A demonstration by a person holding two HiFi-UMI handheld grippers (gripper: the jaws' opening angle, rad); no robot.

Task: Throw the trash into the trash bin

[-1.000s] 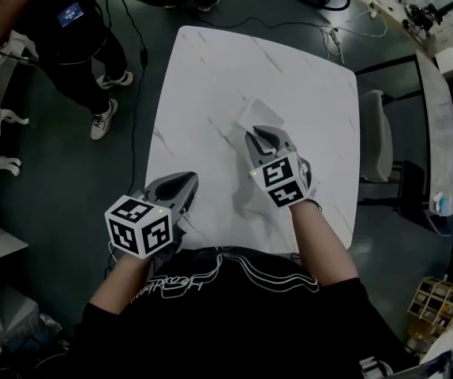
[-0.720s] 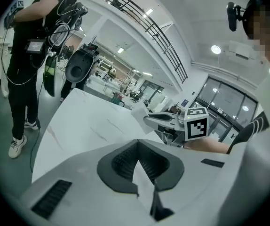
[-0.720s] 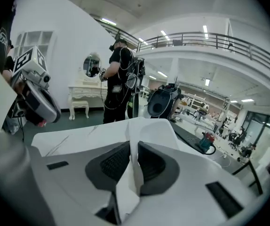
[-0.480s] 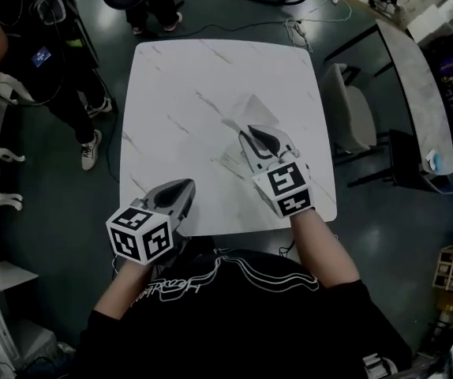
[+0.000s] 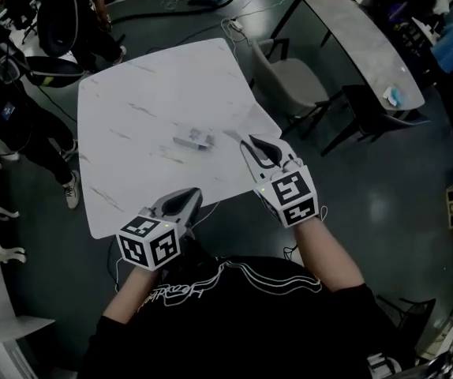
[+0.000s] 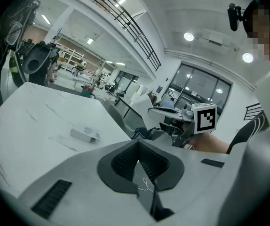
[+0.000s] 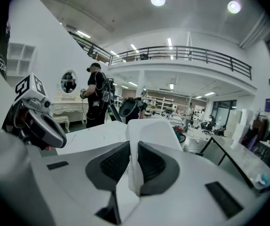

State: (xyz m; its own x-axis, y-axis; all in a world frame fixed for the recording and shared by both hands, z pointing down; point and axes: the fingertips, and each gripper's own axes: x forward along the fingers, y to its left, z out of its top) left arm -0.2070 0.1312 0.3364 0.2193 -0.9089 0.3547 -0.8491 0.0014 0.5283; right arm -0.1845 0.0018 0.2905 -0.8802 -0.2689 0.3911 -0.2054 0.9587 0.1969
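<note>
White trash piece (image 7: pixel 156 132) pinched btwn right gripper (image 7: pixel 134 150) fingers (image 7: pixel 112 163), sticking fwd

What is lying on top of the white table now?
One small white packet lies on the table. The right tool and the white sheet it grips cover that corner, so nothing can be told there.

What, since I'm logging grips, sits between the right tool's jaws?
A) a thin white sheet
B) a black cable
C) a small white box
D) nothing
A: in the right gripper view the right tool has its jaws closed on a thin white sheet that sticks out past them, while the small white box lies apart on the table.
</note>
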